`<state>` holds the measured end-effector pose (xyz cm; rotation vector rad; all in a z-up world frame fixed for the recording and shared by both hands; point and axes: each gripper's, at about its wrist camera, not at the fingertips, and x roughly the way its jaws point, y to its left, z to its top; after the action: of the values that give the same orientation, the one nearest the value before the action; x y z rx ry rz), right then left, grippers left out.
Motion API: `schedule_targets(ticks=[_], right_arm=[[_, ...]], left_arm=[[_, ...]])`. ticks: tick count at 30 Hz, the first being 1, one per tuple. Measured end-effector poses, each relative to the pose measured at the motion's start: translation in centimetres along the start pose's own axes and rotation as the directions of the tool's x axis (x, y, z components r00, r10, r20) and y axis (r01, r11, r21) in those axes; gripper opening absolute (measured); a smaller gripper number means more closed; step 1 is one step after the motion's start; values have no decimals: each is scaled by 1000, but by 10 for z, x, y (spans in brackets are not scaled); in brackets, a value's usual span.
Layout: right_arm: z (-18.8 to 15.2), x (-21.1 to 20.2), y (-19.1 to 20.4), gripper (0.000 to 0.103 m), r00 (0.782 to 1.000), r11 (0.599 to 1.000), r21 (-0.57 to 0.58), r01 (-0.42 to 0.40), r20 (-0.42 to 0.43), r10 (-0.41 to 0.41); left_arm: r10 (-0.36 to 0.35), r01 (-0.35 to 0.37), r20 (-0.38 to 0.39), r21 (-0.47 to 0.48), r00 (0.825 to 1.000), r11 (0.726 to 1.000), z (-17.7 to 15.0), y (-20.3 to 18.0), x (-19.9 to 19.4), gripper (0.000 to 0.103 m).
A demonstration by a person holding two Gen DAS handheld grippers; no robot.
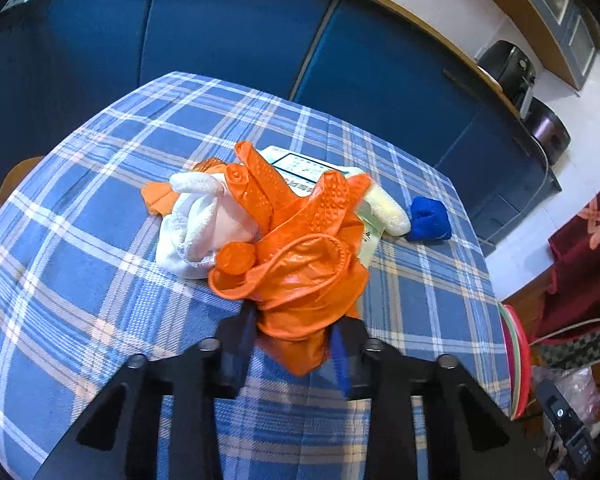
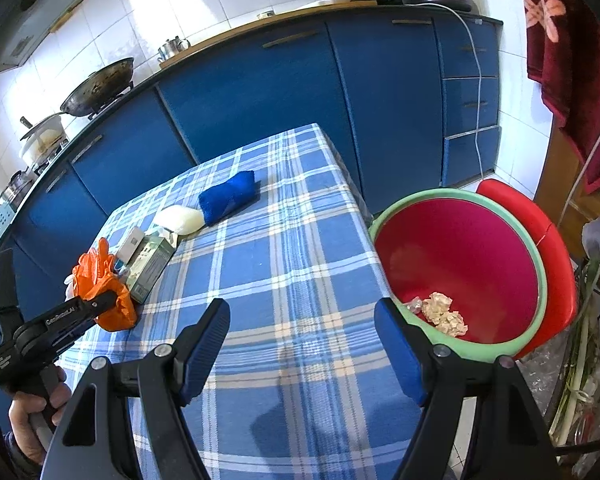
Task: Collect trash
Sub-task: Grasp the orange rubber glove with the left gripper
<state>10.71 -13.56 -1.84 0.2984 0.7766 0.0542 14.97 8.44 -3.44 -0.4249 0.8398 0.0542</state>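
Observation:
My left gripper (image 1: 294,330) is shut on an orange rubber glove (image 1: 300,248) and holds its cuff just above the checked tablecloth (image 1: 80,240). The glove (image 2: 104,284) and left gripper (image 2: 112,300) also show in the right wrist view. A white cloth (image 1: 192,224) lies against the glove's left side. My right gripper (image 2: 300,344) is open and empty over the table's near right part. A red bin with a green rim (image 2: 460,264) stands beside the table's right edge, with crumpled paper (image 2: 444,312) inside.
A small box (image 2: 150,264), a pale yellow sponge (image 2: 180,218) and a blue cloth (image 2: 228,196) lie on the table behind the glove. Blue kitchen cabinets (image 2: 260,92) run behind the table. A red stool (image 2: 540,240) stands behind the bin.

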Motion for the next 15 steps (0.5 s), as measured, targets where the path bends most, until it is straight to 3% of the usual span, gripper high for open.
schedule_targets(ticks=[3, 15], right_arm=[[0, 2, 5, 77, 1000, 1000, -8, -5, -5, 5], [1, 9, 24, 77, 1000, 999, -45, -23, -21, 22]], left_arm=[[-21, 21, 2, 21, 1000, 1000, -2, 1, -8, 21], [-69, 60, 79, 105, 995, 993, -1, 2, -59, 20]])
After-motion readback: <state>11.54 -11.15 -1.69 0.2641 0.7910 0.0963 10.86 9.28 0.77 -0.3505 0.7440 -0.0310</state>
